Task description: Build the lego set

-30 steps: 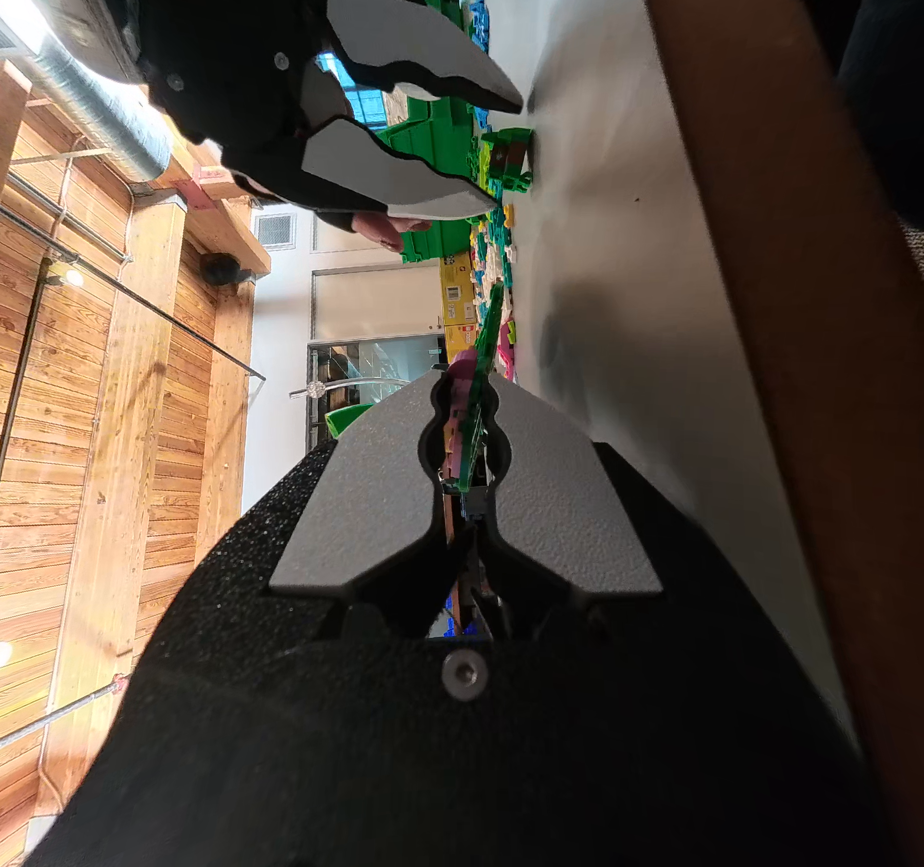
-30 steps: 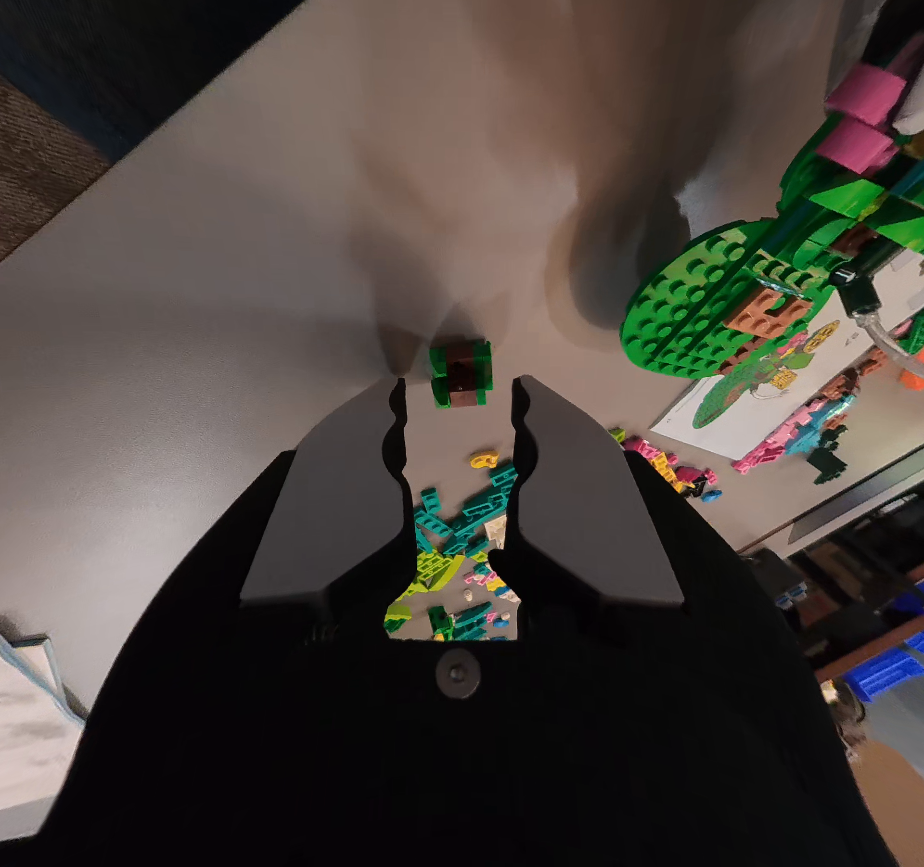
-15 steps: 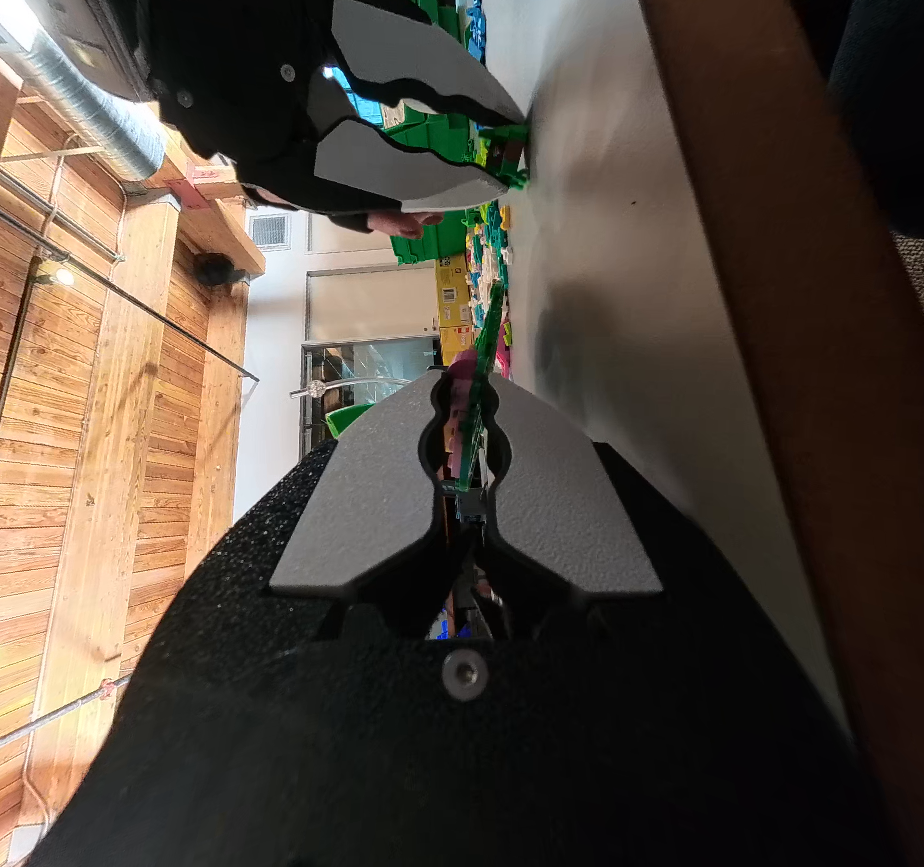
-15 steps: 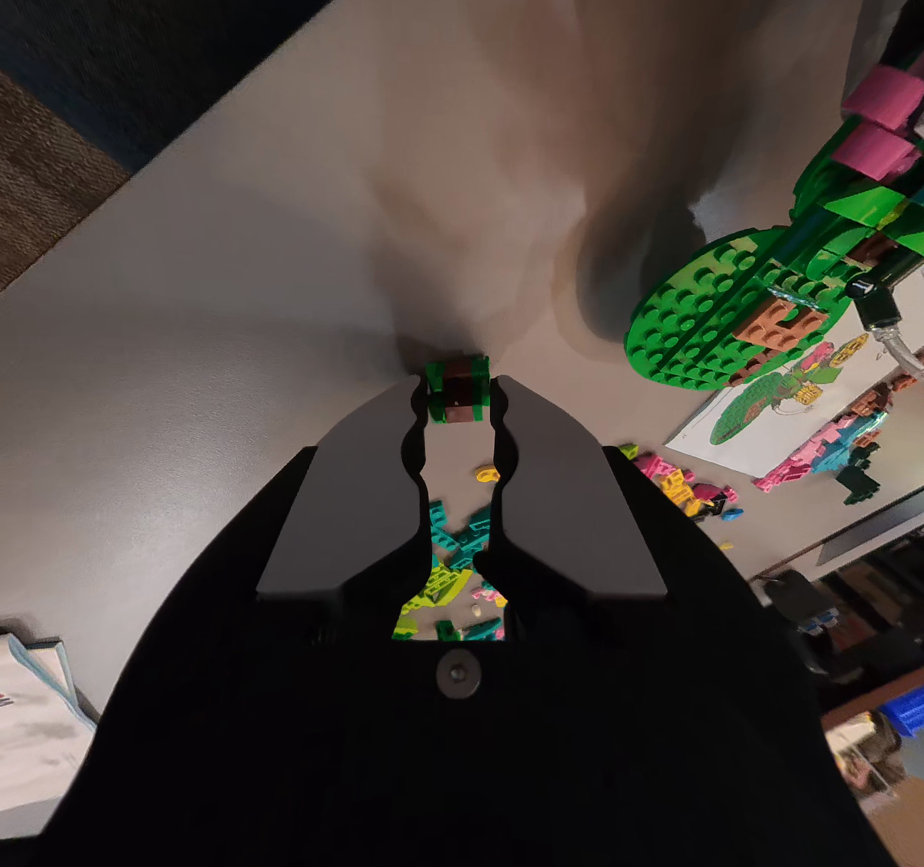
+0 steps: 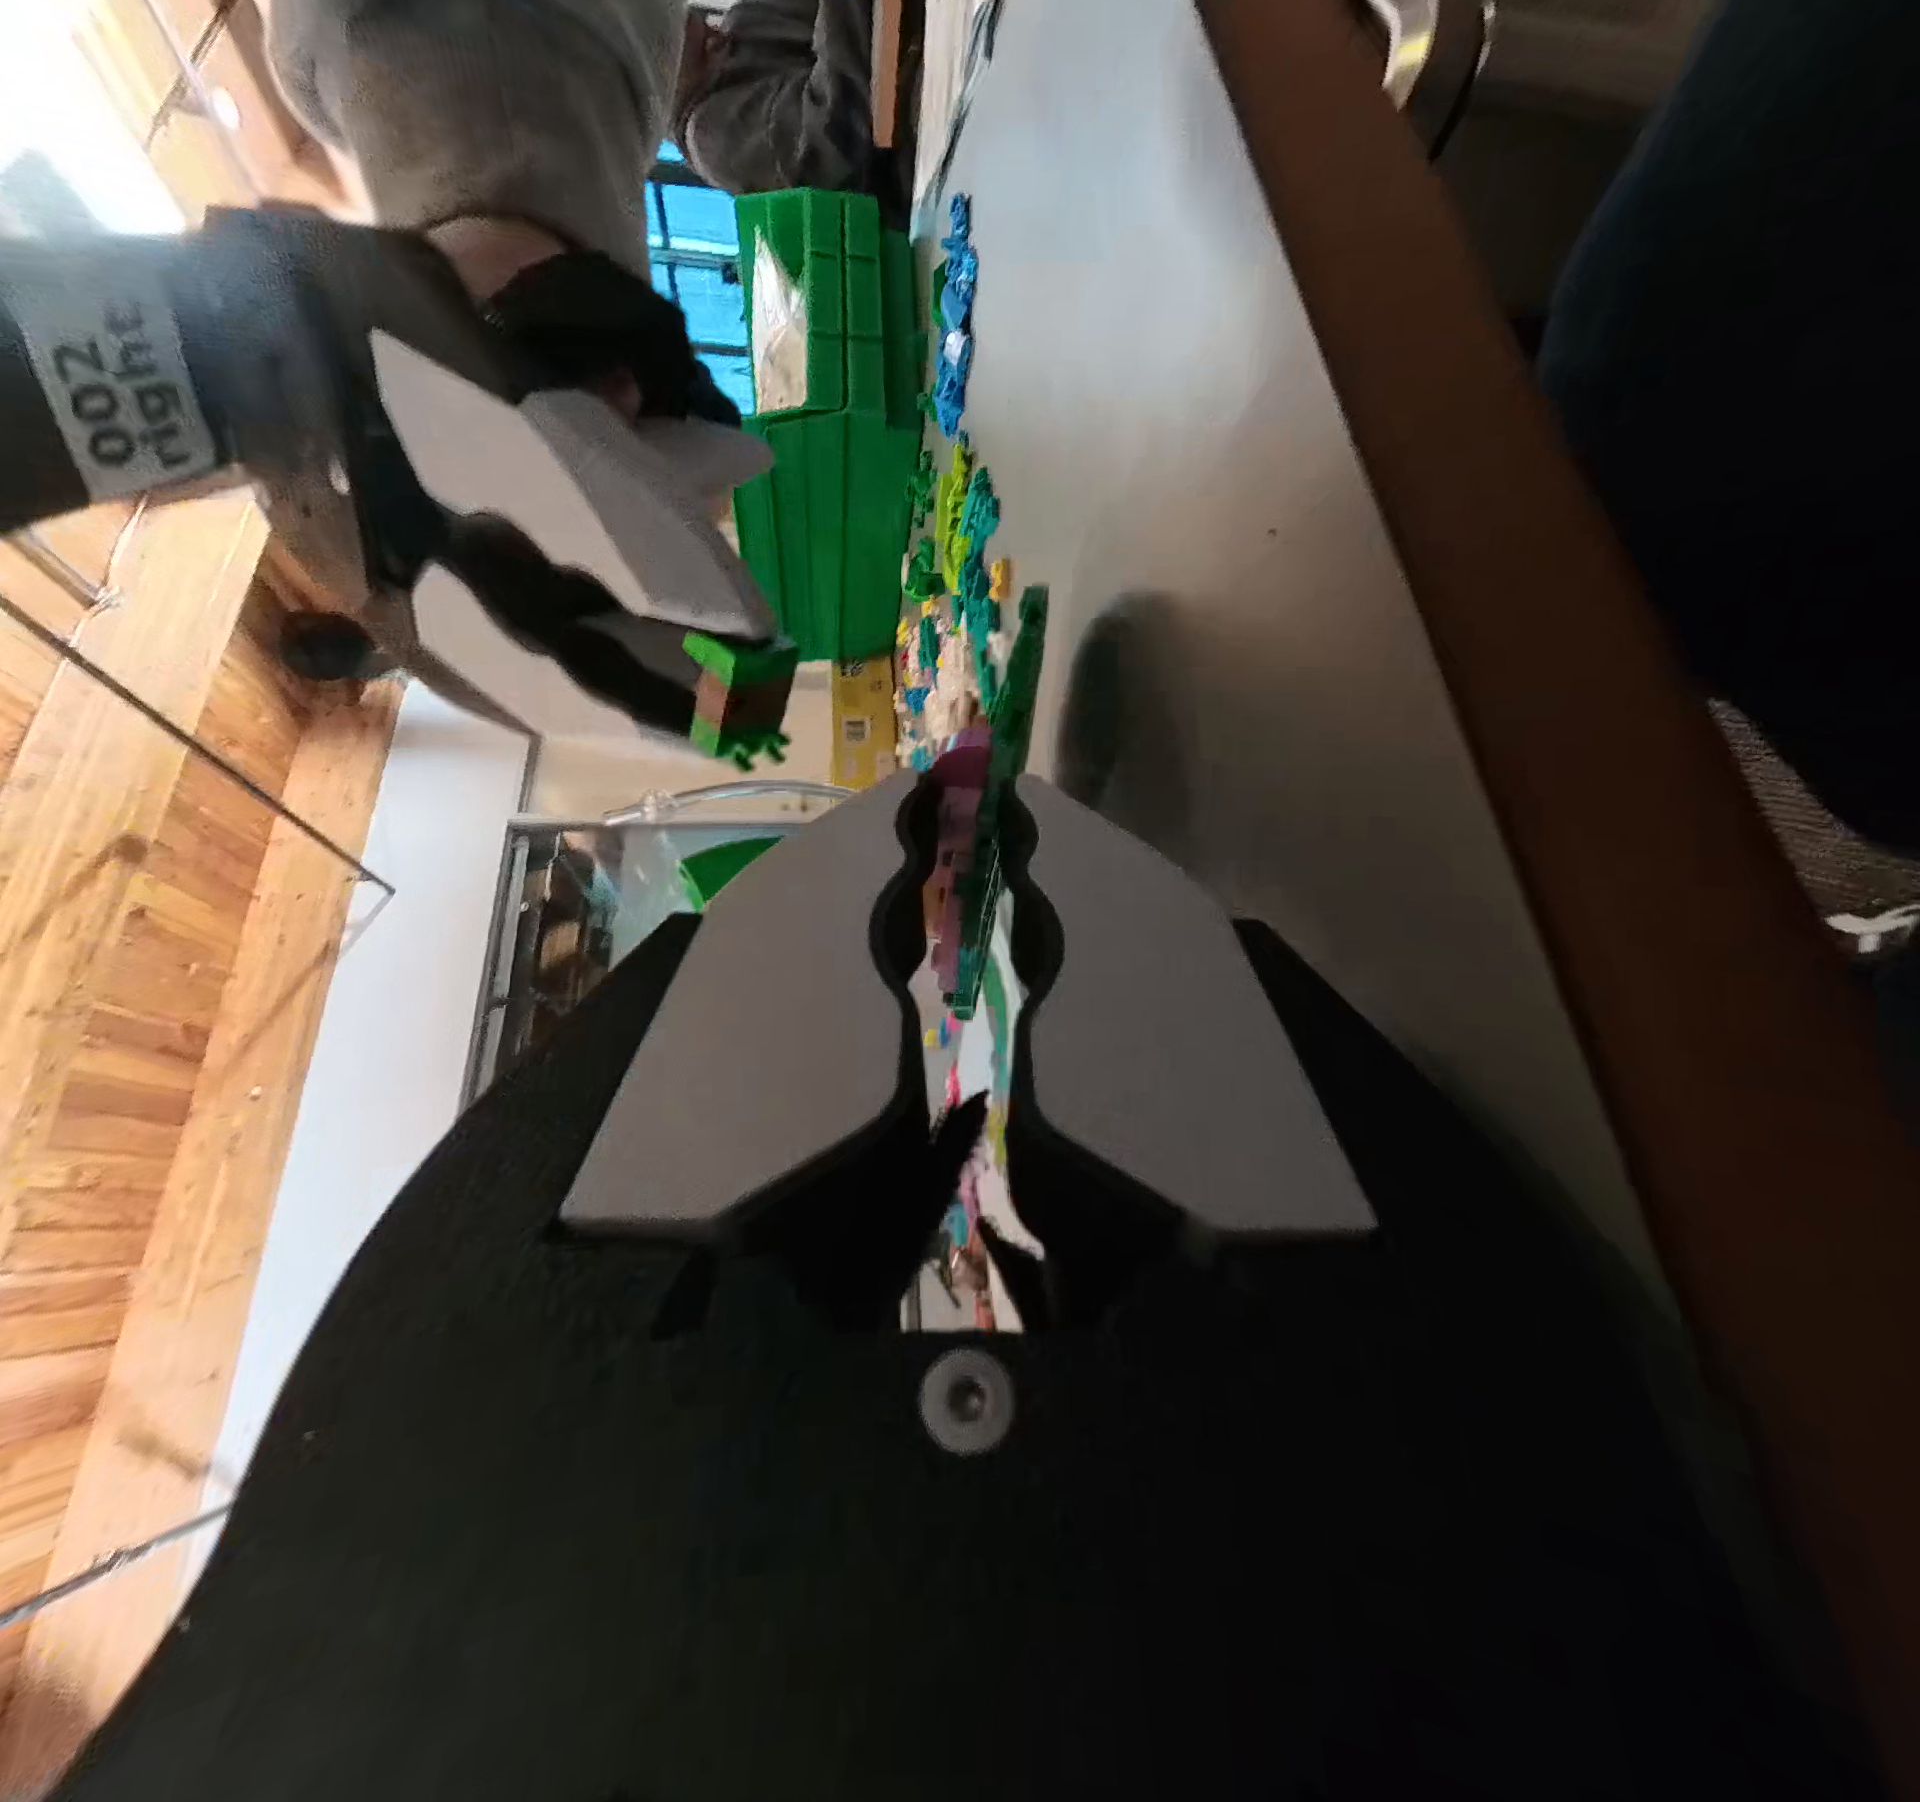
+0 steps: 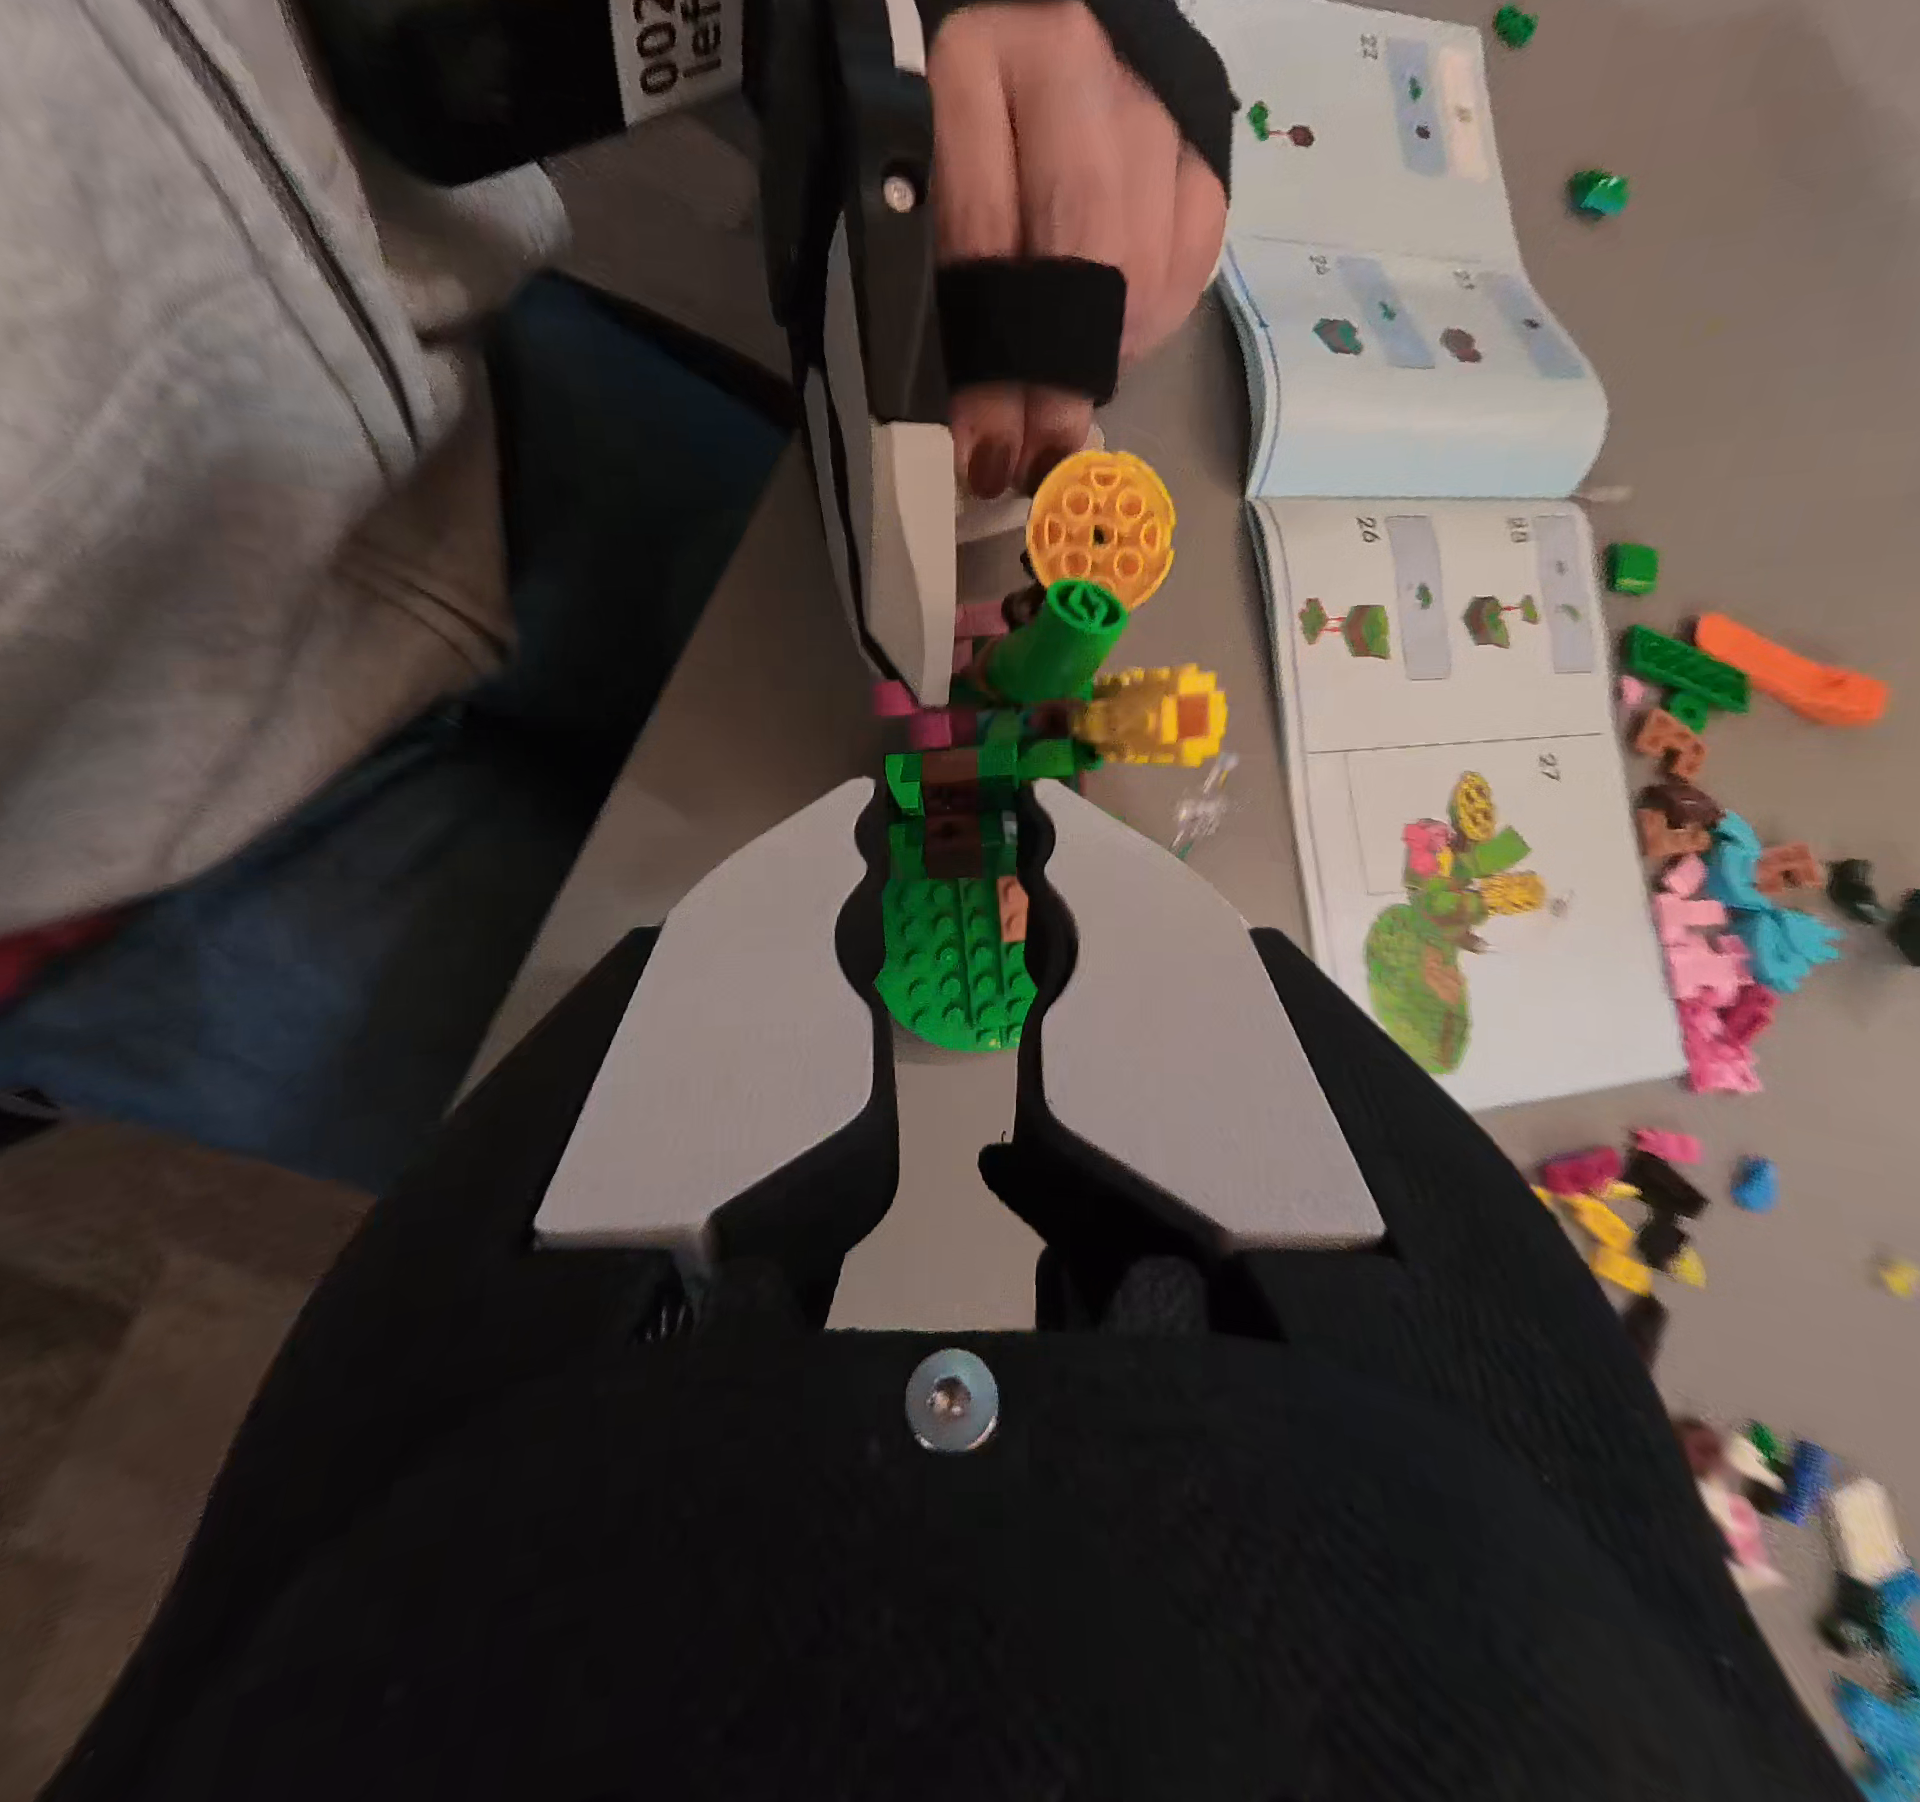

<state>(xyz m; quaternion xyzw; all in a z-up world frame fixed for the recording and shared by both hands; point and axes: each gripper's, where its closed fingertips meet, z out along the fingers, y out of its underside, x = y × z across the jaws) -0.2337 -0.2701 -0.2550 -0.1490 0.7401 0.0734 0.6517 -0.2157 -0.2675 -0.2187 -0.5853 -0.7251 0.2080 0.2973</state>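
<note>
Where the left wrist view opens at its lower centre, the left gripper (image 5: 966,817) stands nearly closed, its two grey fingers (image 5: 790,1004) clamped on the thin edge of a green brick model (image 5: 1003,765) with pink pieces on its left face. Beyond it, at centre left of the same frame, the right gripper (image 5: 743,656) is closed on a small green-and-brown brick block (image 5: 740,703), held clear of the grey table (image 5: 1164,381), which runs up the right half. Farther back, loose bricks (image 5: 961,547) and green bins (image 5: 831,422) lie at upper centre.

In the right wrist view, the block (image 6: 951,817) sits between the fingertips at frame centre, both pads pressing its sides. Just behind it is the model's green studded base (image 6: 956,963), with a green cylinder (image 6: 1060,640), a yellow disc (image 6: 1101,531) and a yellow flower (image 6: 1153,713) above. The left gripper's finger (image 6: 914,547) comes down from upper centre onto the model's pink pieces. An open instruction booklet (image 6: 1455,661) lies at right, with loose bricks (image 6: 1714,921) beyond.
</note>
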